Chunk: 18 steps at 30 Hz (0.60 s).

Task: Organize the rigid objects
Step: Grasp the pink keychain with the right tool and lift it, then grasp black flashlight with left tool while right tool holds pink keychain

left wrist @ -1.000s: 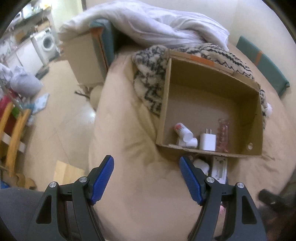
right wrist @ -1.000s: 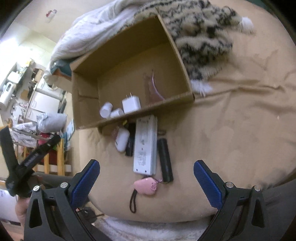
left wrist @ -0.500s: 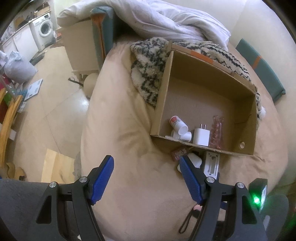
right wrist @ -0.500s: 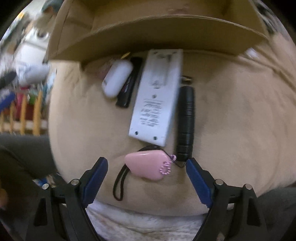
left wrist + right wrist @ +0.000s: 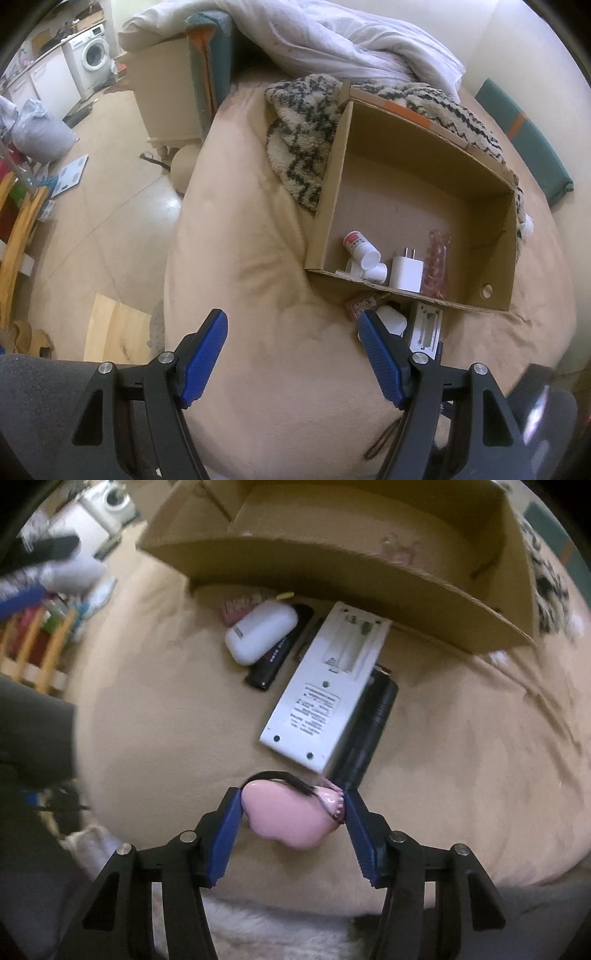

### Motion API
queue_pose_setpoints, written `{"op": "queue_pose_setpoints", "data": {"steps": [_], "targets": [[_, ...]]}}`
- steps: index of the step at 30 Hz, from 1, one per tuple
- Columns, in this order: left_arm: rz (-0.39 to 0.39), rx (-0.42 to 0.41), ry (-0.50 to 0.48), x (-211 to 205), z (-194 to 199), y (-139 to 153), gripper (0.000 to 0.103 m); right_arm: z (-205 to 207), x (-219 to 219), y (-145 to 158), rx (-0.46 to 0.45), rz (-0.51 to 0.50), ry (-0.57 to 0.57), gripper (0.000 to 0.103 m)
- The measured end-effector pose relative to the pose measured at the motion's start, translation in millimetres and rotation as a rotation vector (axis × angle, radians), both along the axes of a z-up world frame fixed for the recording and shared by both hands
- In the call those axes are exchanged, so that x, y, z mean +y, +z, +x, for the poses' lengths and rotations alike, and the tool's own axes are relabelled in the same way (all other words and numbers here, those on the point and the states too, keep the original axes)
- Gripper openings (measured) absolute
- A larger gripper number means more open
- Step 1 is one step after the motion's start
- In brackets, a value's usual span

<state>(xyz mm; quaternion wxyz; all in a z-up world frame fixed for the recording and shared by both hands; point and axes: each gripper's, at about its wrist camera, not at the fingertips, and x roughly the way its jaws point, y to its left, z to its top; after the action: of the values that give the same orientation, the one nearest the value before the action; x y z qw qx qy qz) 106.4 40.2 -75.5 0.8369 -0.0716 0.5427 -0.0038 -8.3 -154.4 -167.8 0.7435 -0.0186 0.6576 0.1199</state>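
Observation:
A pink rounded case (image 5: 288,819) with a black wrist strap lies on the beige cushion (image 5: 166,720). My right gripper (image 5: 293,801) points down over it, and its closing jaws touch the case on both sides. Beyond it lie a white flat device (image 5: 325,698), a black cylinder (image 5: 369,731), a white oval case (image 5: 262,631) and a black bar (image 5: 273,664). The cardboard box (image 5: 509,258) holds two white bottles (image 5: 360,247), a white charger (image 5: 406,273) and a clear pink item (image 5: 437,262). My left gripper (image 5: 291,328) hovers open over bare cushion, with nothing between its fingers.
A patterned fleece blanket (image 5: 303,122) and a white duvet (image 5: 351,40) lie behind the box. Left of the cushion's edge, the floor (image 5: 103,221) drops away, with a washing machine (image 5: 92,55) far off. A small pink packet (image 5: 240,603) sits by the box's near wall (image 5: 332,565).
The right gripper has come down and forward onto the pink case, rolled, and narrowed its jaws from wide open until they touch the case. The left gripper stayed put and open.

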Motion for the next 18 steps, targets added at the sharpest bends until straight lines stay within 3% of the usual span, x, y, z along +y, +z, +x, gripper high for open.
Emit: {"op": "queue_pose_setpoints", "data": {"steps": [4,14,18], "targets": [[0.005,-0.002,-0.011,-3.3,-0.6,-0.7,0.071,-1.4,-30.3,25.6,0.013,0.156,-0.063,0.059],[0.025,0.005,-0.012,-5.8,0.5,-6.2,0.071,3.3,-44.0,101.4,-0.175,0.394,-0.057,0.059],[0.023,0.016,-0.014,-6.6,1.3,-9.4,0.071,15.0,-35.6,140.6,-0.268,0.438,-0.04,0.059]]}}
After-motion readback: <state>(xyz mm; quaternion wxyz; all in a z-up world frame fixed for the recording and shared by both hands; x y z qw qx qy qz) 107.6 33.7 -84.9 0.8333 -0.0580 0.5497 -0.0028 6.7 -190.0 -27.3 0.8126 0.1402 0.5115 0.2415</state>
